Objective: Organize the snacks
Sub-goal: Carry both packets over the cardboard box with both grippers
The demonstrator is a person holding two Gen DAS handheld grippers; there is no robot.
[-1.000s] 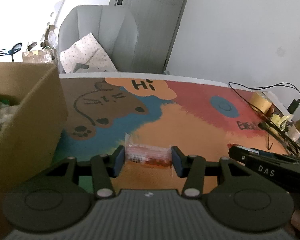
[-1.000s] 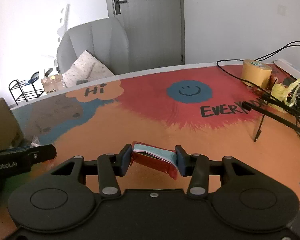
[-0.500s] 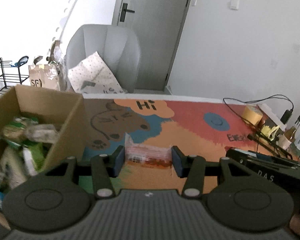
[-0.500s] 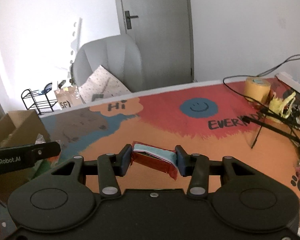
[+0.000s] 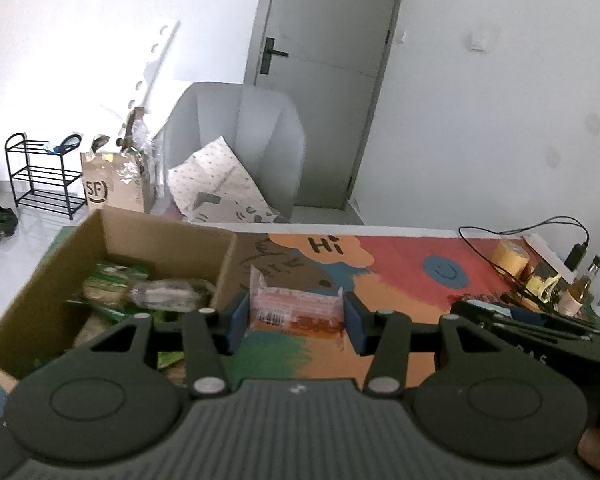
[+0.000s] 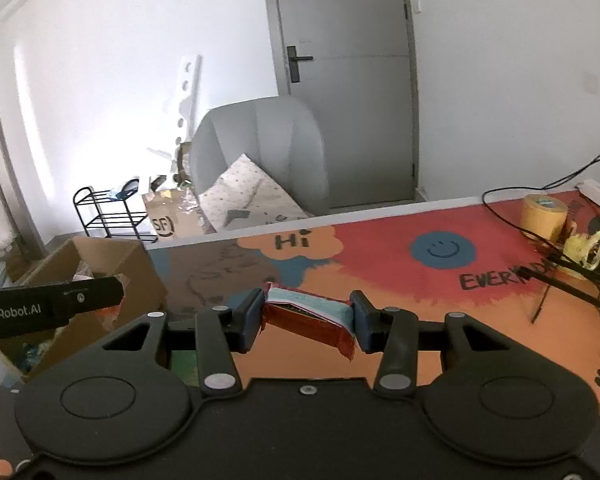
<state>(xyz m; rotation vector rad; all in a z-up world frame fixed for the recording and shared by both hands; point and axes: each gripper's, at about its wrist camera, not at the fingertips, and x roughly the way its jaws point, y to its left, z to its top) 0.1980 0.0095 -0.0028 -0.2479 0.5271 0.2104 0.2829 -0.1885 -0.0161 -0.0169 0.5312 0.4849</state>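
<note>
Bench point(image 5: 400, 276) with the colourful cartoon mat is bare of loose snacks in both views; only clutter sits at its far right edge: yellow tape roll point(image 6: 543, 216), cables, a bottle.

Cardboard box point(image 5: 112, 232) stands on the bench's left end, open on top, already holding several green and clear snack packs, so most of the sorting looks done.

Two snacks are not boxed yet, both held in the air. Left hand-held gripper point(image 5: 296, 318) is clamped on a clear-wrapped snack pack point(image 5: 296, 308) with reddish contents, just right of the box's near wall and above the mat. Right hand-held gripper point(image 6: 306, 320) is clamped on a red-foil snack pack point(image 6: 308, 316) with a pale blue top, over the mat and well right of the box.

Left to do, as judged: carry both over the box opening and drop them in, left one first since it is nearer.
</note>
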